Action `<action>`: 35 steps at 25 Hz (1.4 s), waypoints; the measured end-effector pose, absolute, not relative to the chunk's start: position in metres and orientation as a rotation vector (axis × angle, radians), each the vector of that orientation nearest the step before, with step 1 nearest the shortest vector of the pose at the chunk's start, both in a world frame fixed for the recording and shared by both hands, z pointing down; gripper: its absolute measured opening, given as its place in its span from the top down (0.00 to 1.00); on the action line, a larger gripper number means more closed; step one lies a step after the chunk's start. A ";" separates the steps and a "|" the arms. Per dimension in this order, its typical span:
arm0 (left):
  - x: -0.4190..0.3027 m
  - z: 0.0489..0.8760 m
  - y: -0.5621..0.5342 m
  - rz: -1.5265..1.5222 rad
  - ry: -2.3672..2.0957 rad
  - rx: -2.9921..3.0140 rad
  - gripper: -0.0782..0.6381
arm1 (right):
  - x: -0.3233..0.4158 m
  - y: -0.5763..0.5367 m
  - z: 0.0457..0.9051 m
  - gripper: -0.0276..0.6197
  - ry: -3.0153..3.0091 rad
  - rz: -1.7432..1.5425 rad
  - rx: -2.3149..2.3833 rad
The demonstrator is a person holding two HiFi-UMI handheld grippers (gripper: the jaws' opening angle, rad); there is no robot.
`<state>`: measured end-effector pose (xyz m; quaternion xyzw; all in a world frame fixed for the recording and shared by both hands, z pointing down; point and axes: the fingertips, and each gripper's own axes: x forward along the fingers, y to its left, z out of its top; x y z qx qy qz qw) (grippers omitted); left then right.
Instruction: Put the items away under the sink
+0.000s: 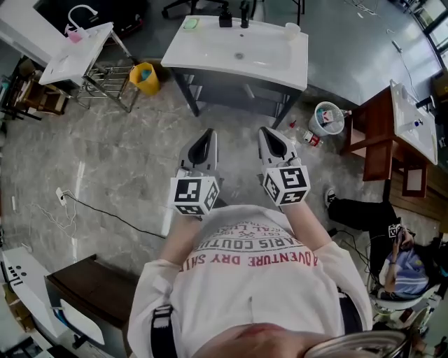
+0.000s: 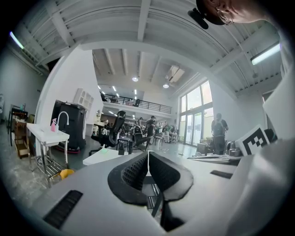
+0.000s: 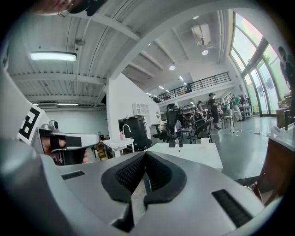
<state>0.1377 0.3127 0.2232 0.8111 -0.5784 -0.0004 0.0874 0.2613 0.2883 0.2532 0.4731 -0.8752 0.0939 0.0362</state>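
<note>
1. The floor (image 1: 126,154) is glossy grey marbled stone. A thin black cable (image 1: 105,213) trails over it to the left. A polished surface like this looks slippery underfoot, and the cable could trip the person if the walk drifts that way.
2. The sink (image 1: 238,52) is a smooth white rectangular basin on dark splayed legs, with a shadowed open space beneath. It stands well ahead of both grippers. Reaching in low, a gripper could knock those angled legs.
3. The white bucket (image 1: 327,117) is round and stands on the floor just right of the sink's right leg, with something inside. It looks like light plastic, so a one-sided pinch on the rim might tip it.
4. The left gripper (image 1: 208,131) and right gripper (image 1: 266,129) have hard grey shells and black ribbed pads. Both pairs of fingers are clenched together on nothing and must spread before any pickup.
5. The bottle (image 1: 309,138) is small with a red end and lies on the floor between leg and bucket. It is rounded, so it may roll out of a squeeze.
6. On the sink's worktop are a green pad (image 1: 190,23), a black dispenser (image 1: 225,18) and a white cup (image 1: 292,29). The two upright ones are easily toppled by a sweeping approach.
</note>
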 end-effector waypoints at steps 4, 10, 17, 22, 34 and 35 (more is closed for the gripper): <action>0.089 0.226 0.263 -0.018 -1.677 2.413 0.85 | 0.225 0.242 0.255 0.92 -2.634 0.298 1.533; 0.010 0.218 0.191 -0.034 -1.620 2.446 0.85 | 0.162 0.171 0.252 0.92 -2.555 0.353 1.661; -0.073 0.217 0.132 -0.034 -1.616 2.449 0.85 | 0.094 0.114 0.248 0.92 -2.520 0.333 1.718; -0.102 0.238 0.105 -0.038 -1.616 2.384 0.85 | 0.069 0.084 0.255 0.92 -2.503 0.322 1.695; -0.119 0.243 -0.018 -0.008 -1.709 2.363 0.85 | 0.061 -0.054 0.262 0.92 -2.564 0.323 1.678; -0.118 0.243 -0.033 -0.005 -1.715 2.360 0.85 | 0.063 -0.069 0.261 0.92 -2.565 0.321 1.675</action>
